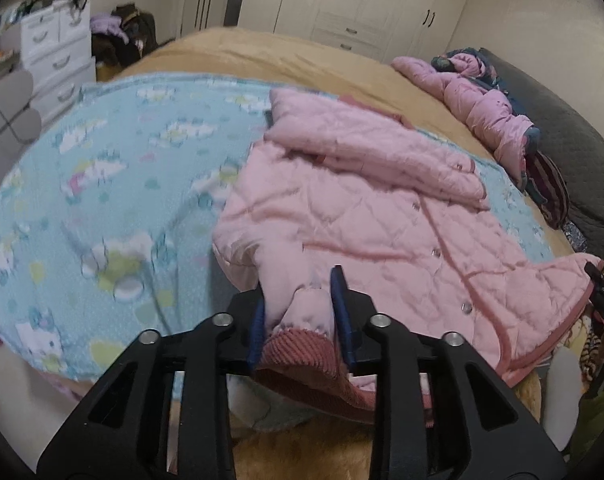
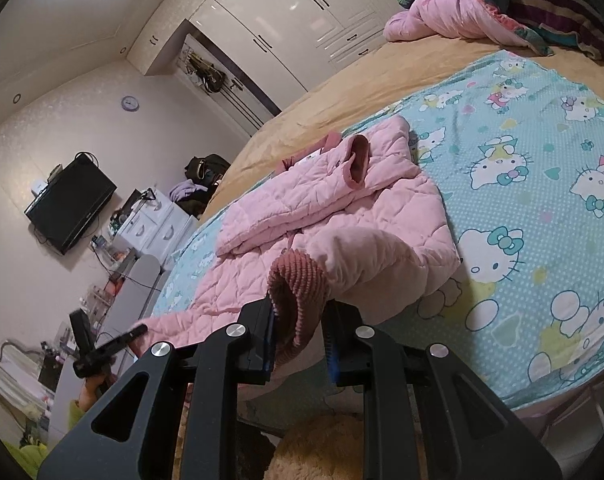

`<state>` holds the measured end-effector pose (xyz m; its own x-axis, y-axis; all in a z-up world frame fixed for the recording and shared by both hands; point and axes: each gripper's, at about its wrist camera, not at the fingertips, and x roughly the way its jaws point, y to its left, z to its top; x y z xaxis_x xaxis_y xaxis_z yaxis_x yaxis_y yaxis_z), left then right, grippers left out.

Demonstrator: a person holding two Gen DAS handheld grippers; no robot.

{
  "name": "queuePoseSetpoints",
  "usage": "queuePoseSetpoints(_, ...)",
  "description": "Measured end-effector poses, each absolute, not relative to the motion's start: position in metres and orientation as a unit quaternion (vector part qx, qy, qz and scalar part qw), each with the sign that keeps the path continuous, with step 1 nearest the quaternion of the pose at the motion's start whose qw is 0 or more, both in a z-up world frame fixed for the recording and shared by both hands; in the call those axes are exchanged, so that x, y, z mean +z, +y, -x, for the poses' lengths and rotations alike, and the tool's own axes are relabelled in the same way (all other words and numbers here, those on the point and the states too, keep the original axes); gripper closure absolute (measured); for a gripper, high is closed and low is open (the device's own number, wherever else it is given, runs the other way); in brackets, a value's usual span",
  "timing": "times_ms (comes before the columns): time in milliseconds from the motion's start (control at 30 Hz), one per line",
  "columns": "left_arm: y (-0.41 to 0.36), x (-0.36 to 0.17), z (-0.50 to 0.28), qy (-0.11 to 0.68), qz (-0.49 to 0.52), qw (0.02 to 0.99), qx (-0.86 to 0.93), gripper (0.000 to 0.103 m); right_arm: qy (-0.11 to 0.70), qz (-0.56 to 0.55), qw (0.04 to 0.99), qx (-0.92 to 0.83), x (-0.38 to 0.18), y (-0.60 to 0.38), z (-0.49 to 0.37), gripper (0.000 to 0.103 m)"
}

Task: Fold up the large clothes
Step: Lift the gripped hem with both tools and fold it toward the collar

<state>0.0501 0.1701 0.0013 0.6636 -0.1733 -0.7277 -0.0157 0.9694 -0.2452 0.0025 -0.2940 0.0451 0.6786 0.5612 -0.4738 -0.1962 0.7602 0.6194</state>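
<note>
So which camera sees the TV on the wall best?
The right wrist view. The black TV hangs in plain sight on the wall left of the bed, above white drawers. The left wrist view doesn't show it.

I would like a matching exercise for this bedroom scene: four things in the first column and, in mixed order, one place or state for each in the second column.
Column one:
1. pink quilted jacket
2. ribbed cuff
3. cartoon sheet
4. pile of clothes

Column two:
A. spread over the tan bedcover
B. heaped at the far end of the bed
C. between the fingers of the right gripper
D. lying on the blue sheet, partly folded

Right pairs: 1-D, 2-C, 3-A, 4-B
</note>
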Motion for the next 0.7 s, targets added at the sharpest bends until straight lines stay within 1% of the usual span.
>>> queuePoseSetpoints(33,0.172,-0.006,-0.047,0.417,0.119,0.9,-0.043,0.073,0.337,-0.27,0.876,0.216,0.045,-0.294,-0.002,0.085)
queuePoseSetpoints(67,0.174,-0.015,-0.044,0.428,0.123,0.894,-0.043,0.066,0.336,-0.27,0.876,0.217,0.045,-0.294,-0.002,0.085)
queuePoseSetpoints(100,0.176,-0.021,-0.042,0.437,0.126,0.89,-0.043,0.063,0.335,-0.271,0.876,0.217,0.044,-0.295,-0.002,0.085)
queuePoseSetpoints(300,0.194,-0.064,-0.02,0.483,0.171,0.857,-0.042,0.053,0.335,-0.275,0.875,0.216,0.041,-0.294,-0.003,0.085)
queuePoseSetpoints(467,0.197,-0.08,-0.012,0.496,0.19,0.846,-0.045,0.053,0.335,-0.281,0.873,0.215,0.04,-0.294,-0.002,0.085)
queuePoseSetpoints(500,0.197,-0.08,-0.012,0.495,0.193,0.846,-0.046,0.059,0.335,-0.282,0.873,0.216,0.04,-0.294,-0.002,0.085)
queuePoseSetpoints(533,0.196,-0.078,-0.013,0.492,0.195,0.847,-0.047,0.067,0.335,-0.281,0.873,0.215,0.04,-0.294,-0.002,0.085)
queuePoseSetpoints(567,0.194,-0.076,-0.014,0.488,0.197,0.849,-0.052,0.081,0.335,-0.281,0.873,0.215,0.04,-0.294,-0.002,0.085)
queuePoseSetpoints(600,0.192,-0.072,-0.014,0.482,0.194,0.853,-0.055,0.088,0.335,-0.281,0.873,0.216,0.04,-0.294,-0.002,0.085)
queuePoseSetpoints(700,0.186,-0.048,-0.018,0.451,0.171,0.874,-0.055,0.092,0.335,-0.279,0.874,0.215,0.04,-0.293,-0.002,0.085)
